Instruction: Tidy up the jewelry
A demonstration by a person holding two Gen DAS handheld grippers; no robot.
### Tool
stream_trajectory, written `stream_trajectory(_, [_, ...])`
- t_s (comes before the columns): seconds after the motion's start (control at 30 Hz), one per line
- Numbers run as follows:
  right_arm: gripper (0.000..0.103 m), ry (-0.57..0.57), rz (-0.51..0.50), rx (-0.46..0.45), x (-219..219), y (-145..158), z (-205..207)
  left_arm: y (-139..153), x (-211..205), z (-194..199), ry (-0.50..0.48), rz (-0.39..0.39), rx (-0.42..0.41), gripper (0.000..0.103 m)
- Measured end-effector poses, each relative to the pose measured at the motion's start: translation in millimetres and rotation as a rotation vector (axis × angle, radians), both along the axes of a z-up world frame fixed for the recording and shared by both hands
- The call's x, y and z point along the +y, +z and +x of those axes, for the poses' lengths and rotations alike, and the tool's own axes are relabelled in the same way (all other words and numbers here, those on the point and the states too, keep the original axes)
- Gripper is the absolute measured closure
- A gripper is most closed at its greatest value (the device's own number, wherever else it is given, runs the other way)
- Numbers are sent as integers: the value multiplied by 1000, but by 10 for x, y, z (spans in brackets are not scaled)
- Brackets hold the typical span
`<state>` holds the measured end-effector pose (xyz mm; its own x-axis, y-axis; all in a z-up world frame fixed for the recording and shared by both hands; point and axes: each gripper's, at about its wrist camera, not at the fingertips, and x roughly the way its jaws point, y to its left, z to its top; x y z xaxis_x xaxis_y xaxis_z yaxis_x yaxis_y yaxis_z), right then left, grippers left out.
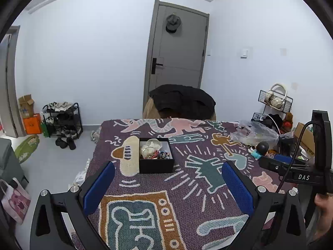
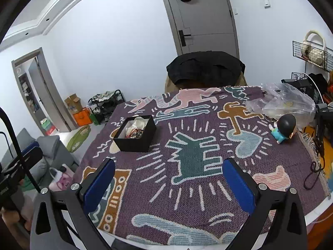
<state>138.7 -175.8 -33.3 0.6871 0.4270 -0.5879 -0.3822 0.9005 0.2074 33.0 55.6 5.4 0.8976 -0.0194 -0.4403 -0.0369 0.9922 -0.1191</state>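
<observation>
Two grippers, both spread wide, nothing between blue pads. Left gripper [image 1: 168,177] hovers over patterned blanket [image 1: 187,187]; black box [image 1: 156,155] sits just ahead, slightly left of centre, on blanket. Right gripper [image 2: 169,176] further off; box [image 2: 135,133] ahead-left, well apart. Jewelry [image 1: 155,151] heaped inside box: beads, pale pouch-like lump; individual pieces too tangled and small to tell. Box near wall hides bottom contents. Figurine [image 2: 283,129] near crumpled plastic bag [image 2: 283,102], far right.

Black box [image 2: 135,137] on purple blanket [image 2: 193,189] with teal, pink, tan figures.
</observation>
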Motion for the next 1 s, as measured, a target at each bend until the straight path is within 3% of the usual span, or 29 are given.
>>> stream_trajectory(1.0, [0,-4,-19,21,40,-62,44,10,-48,-9,-18,12,-5,0])
